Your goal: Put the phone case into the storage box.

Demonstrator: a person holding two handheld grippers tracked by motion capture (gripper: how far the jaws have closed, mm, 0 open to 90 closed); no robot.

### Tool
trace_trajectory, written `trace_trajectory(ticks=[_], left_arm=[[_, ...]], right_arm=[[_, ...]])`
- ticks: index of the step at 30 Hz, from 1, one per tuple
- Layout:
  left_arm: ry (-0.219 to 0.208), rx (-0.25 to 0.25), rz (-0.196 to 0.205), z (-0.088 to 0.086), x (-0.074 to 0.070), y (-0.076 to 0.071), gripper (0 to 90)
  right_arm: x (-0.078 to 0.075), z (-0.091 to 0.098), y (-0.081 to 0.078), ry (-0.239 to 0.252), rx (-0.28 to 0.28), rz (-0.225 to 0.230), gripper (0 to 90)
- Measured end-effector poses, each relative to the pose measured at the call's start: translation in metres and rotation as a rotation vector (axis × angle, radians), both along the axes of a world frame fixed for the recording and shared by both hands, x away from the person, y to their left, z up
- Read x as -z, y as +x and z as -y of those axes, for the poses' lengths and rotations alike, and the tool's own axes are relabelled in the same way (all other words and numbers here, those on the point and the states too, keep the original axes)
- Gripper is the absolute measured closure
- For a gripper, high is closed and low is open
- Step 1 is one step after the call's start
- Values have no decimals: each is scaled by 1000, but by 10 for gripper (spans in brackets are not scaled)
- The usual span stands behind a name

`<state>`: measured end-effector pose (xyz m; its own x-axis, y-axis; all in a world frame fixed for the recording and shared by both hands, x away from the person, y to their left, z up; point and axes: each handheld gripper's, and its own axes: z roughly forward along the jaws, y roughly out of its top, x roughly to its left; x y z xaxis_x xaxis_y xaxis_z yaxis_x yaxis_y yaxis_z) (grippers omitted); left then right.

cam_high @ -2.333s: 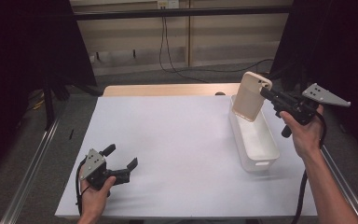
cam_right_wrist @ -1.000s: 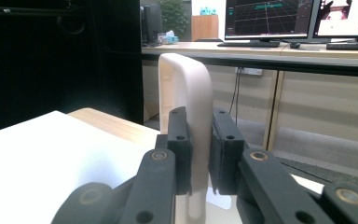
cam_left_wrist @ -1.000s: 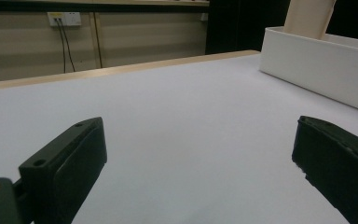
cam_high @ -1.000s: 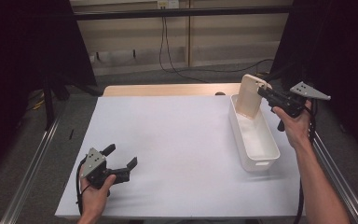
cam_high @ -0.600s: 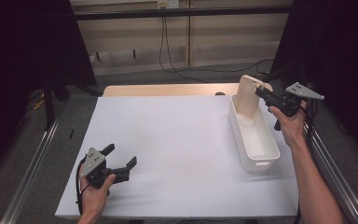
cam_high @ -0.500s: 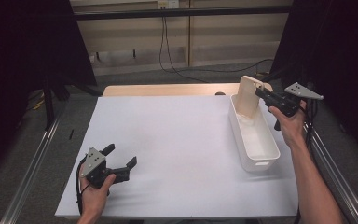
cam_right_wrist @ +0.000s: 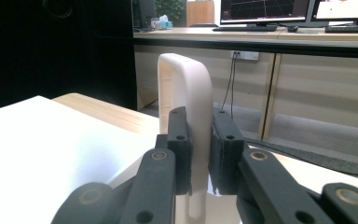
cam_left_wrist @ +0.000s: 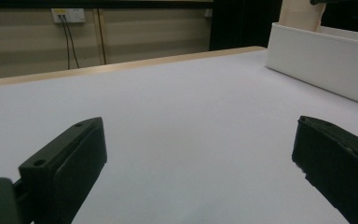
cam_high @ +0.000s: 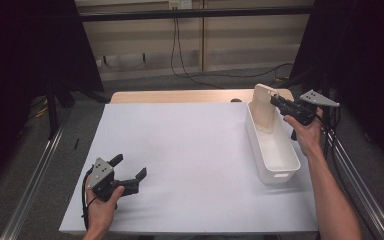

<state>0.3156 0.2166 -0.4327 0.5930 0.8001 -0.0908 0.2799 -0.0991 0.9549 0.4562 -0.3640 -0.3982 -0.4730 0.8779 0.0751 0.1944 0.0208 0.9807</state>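
Note:
A cream flat panel with rounded corners [cam_high: 262,107] stands upright, its lower end down inside the far end of a long white bin [cam_high: 253,136] at the table's right. My right gripper [cam_high: 274,100] is shut on the panel's edge; in the right gripper view both pads clamp the panel [cam_right_wrist: 186,79] at my right gripper [cam_right_wrist: 200,135]. My left gripper [cam_high: 129,166] rests on the table's front left, open, with nothing between its jaws [cam_left_wrist: 198,140]. From there the bin [cam_left_wrist: 317,60] and the panel [cam_left_wrist: 300,14] show far off at the right.
A white sheet [cam_high: 190,150] covers the table, and a wooden strip [cam_high: 175,96] shows along its far edge. Metal rails [cam_high: 35,175] run along both sides. Cables hang down the back wall [cam_high: 177,40].
My right gripper has carried the panel away from me and down, from above the bin into its far end. The left gripper has stayed put.

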Motion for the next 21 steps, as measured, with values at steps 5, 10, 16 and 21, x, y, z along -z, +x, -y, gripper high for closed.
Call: trace_trajectory(ticks=[5, 10, 16, 21], left_arm=[[16, -1, -2, -1, 1, 1, 30], [15, 0, -4, 1, 1, 1, 30], [17, 3, -3, 0, 1, 2, 30], [15, -2, -10, 0, 2, 3, 30]], right_arm=[[4, 1, 3, 6, 8, -7, 809], [5, -1, 5, 3, 0, -5, 809], [8, -1, 8, -4, -9, -2, 809], [9, 1, 11, -11, 3, -4, 808]])
